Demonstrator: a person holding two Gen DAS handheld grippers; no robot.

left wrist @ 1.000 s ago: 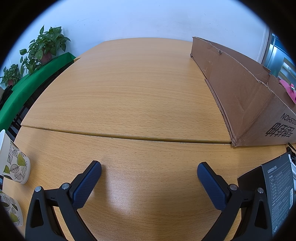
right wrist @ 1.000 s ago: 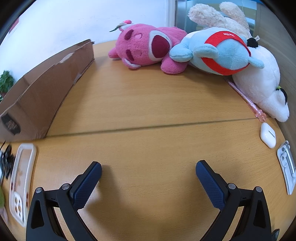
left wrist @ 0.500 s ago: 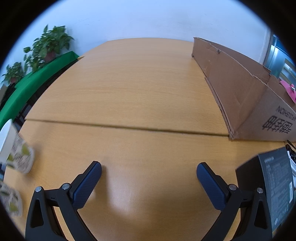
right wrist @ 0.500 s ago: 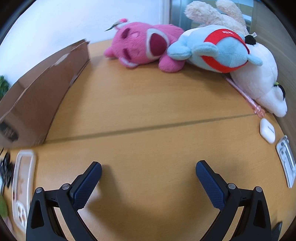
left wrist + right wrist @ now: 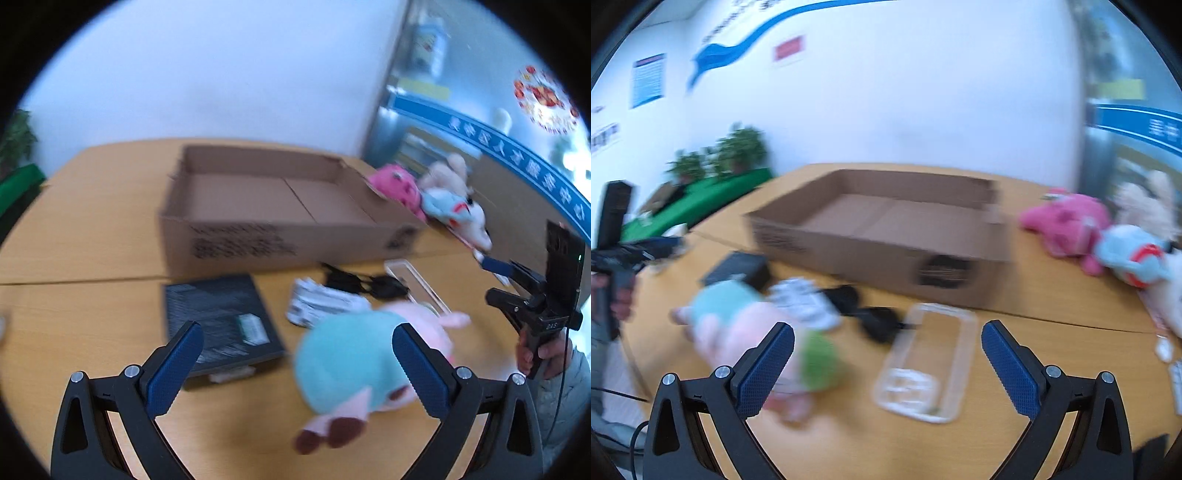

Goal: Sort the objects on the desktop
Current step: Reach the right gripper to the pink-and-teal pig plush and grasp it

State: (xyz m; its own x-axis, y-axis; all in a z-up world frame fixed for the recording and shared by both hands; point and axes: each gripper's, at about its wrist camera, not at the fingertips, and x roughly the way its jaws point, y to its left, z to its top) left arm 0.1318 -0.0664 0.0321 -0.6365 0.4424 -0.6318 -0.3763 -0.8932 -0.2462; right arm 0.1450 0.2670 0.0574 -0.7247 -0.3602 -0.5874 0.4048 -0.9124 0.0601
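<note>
An empty shallow cardboard box point(image 5: 273, 206) point(image 5: 886, 225) stands on the wooden table. In front of it lie a black product box point(image 5: 221, 321) point(image 5: 737, 271), a white packet point(image 5: 321, 304) point(image 5: 801, 302), a black cable bundle point(image 5: 364, 284) point(image 5: 871, 314), a clear phone case point(image 5: 923, 365) point(image 5: 417, 288) and a teal-and-pink plush toy point(image 5: 354, 365) point(image 5: 750, 328). My left gripper point(image 5: 293, 369) hangs open above the plush toy and black box. My right gripper point(image 5: 886, 363) is open above the phone case and plush toy. Both views are blurred.
Pink, blue and white plush toys point(image 5: 439, 206) point(image 5: 1108, 240) lie at the table's right, near a wall. Small white items point(image 5: 1167, 354) sit by the right edge. Green-covered furniture with plants point(image 5: 713, 173) stands far left. A hand holds each gripper handle point(image 5: 539, 314) point(image 5: 613, 254).
Both grippers have lifted and pulled back sharply; the views now look down into the box and over the clutter. Both stay open with nothing held.
</note>
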